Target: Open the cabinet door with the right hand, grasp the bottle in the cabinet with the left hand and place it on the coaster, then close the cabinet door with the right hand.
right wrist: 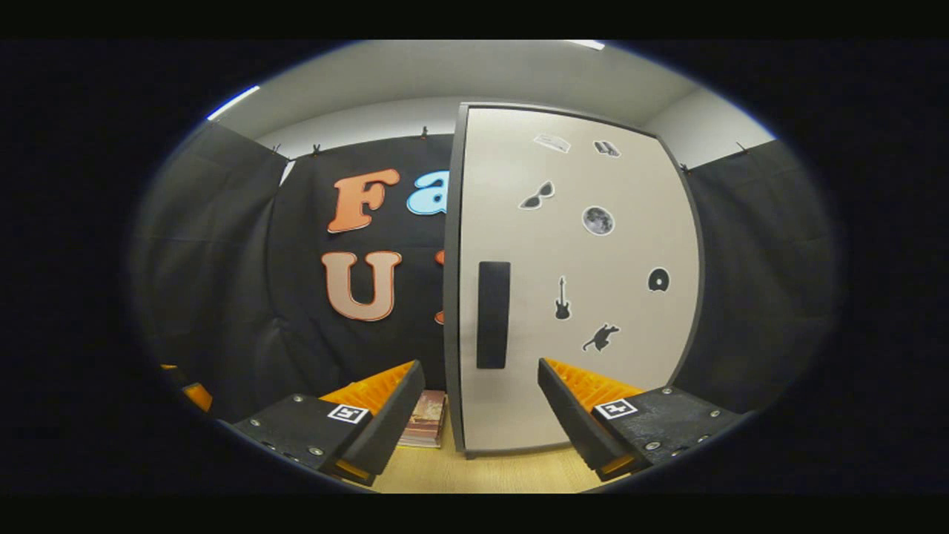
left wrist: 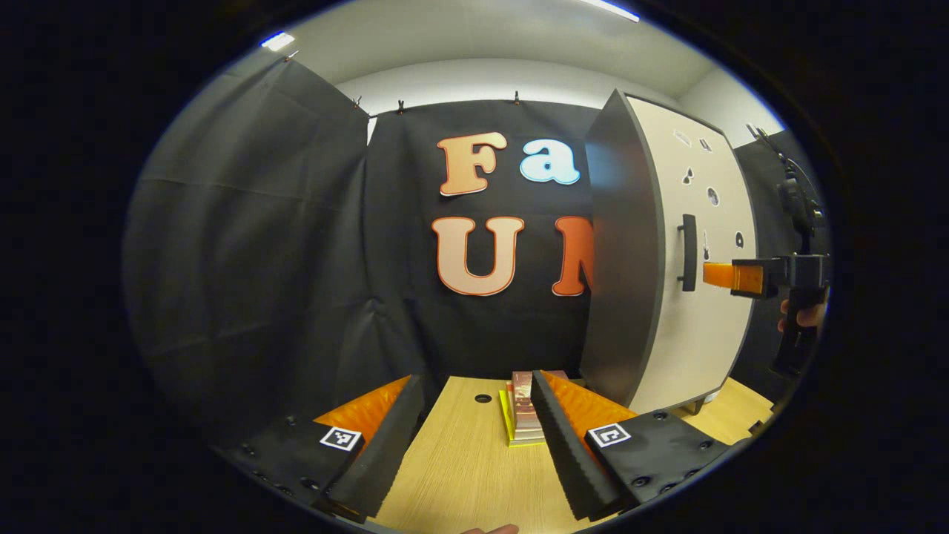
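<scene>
The cabinet door (right wrist: 578, 282) is standing closed, so every step is remaining; the bottle is presumably sitting hidden behind it. The right tongs (right wrist: 480, 415) are hanging released, facing the black handle (right wrist: 493, 314) without touching it. The left tongs (left wrist: 478, 437) are waiting released above the bench (left wrist: 460, 467).

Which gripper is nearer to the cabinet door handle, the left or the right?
The right. The right gripper reaches toward the handle from the side, its tip close beside it. The left gripper hangs back over the wooden table, well short of the cabinet door.
</scene>
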